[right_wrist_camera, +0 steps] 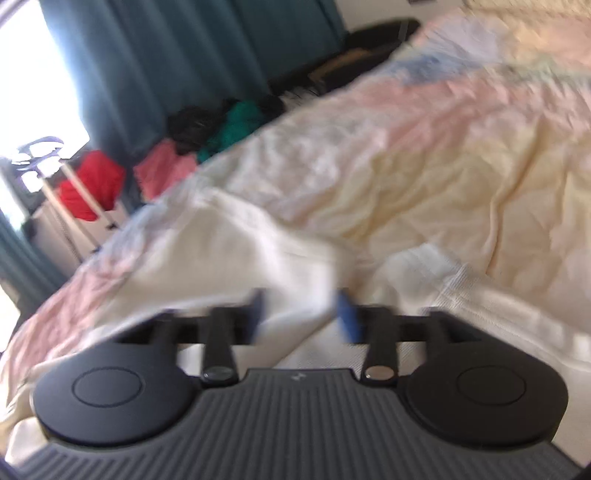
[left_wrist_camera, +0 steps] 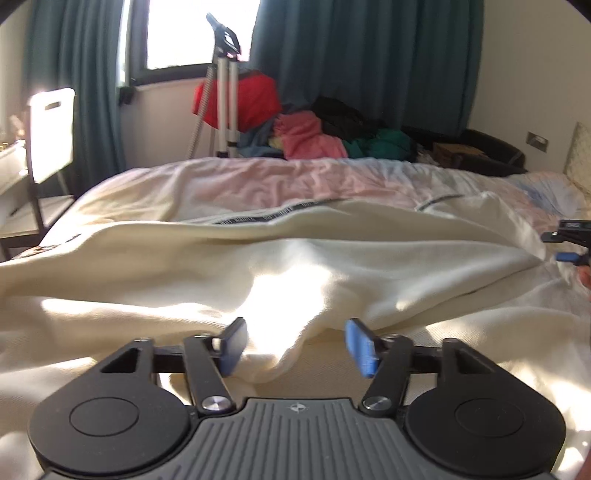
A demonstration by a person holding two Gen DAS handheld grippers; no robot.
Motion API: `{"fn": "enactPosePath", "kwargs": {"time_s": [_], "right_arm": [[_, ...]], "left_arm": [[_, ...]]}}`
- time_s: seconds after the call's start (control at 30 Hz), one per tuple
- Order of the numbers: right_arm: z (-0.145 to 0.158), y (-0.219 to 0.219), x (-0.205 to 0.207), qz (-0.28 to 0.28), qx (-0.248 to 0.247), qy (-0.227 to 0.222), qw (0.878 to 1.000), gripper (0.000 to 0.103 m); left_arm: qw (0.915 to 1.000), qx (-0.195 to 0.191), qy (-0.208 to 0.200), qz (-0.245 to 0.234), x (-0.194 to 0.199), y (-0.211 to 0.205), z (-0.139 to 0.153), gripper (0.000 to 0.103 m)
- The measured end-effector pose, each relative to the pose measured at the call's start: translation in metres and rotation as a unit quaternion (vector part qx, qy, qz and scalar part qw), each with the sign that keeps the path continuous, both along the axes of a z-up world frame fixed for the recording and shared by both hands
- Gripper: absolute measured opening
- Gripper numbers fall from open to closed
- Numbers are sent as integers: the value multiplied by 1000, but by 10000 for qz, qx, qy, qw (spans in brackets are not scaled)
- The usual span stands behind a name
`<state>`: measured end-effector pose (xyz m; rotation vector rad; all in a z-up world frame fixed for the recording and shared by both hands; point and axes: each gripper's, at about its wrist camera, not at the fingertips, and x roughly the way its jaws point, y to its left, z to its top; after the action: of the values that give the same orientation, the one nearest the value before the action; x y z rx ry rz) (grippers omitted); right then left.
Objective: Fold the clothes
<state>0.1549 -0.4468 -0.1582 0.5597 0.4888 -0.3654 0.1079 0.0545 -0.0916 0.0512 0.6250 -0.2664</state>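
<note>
the cream garment (left_wrist_camera: 295, 258) lies spread across the bed (left_wrist_camera: 258, 177), over a crumpled pink and pale yellow bedspread (right_wrist_camera: 461, 129). a dark printed band (left_wrist_camera: 273, 216) runs along its upper fold.

left tongs (left_wrist_camera: 295, 345): spread wide, both blue pads (left_wrist_camera: 360, 349) visible and well apart. a drooping fold of the cream garment hangs between them. the cloth sits in the gap but the pads do not press on it; whether either pad touches the fabric cannot be told. sunlight falls in patches on the cloth just ahead of the tongs.

right tongs (right_wrist_camera: 301, 314): the right wrist view is blurred. the two pads stand apart with a thick bunch of the cream garment filling the space between them. the cloth rises from the pads in a ridge toward the upper left. whether the pads actually clamp the bunch or only flank it cannot be told from this picture. in the left wrist view the right tongs (left_wrist_camera: 570, 245) appear at the far right edge, at the garment's end, too small to read.

surroundings: a pile of clothes (left_wrist_camera: 314, 136) in pink, green, black and red sits beyond the bed, beside a tripod (left_wrist_camera: 221, 92). teal curtains (left_wrist_camera: 369, 55) frame a bright window (left_wrist_camera: 192, 33). a white chair (left_wrist_camera: 48, 133) stands at the left.
</note>
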Motion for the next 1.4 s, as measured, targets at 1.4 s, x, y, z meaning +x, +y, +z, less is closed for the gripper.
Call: {"fn": "enactPosePath", "kwargs": {"time_s": [1.4], "right_arm": [[65,114,-106,1288,-1236,358,9833,75]], "left_arm": [[7571,-3170,1589,5487,-223,242,34,97]]}}
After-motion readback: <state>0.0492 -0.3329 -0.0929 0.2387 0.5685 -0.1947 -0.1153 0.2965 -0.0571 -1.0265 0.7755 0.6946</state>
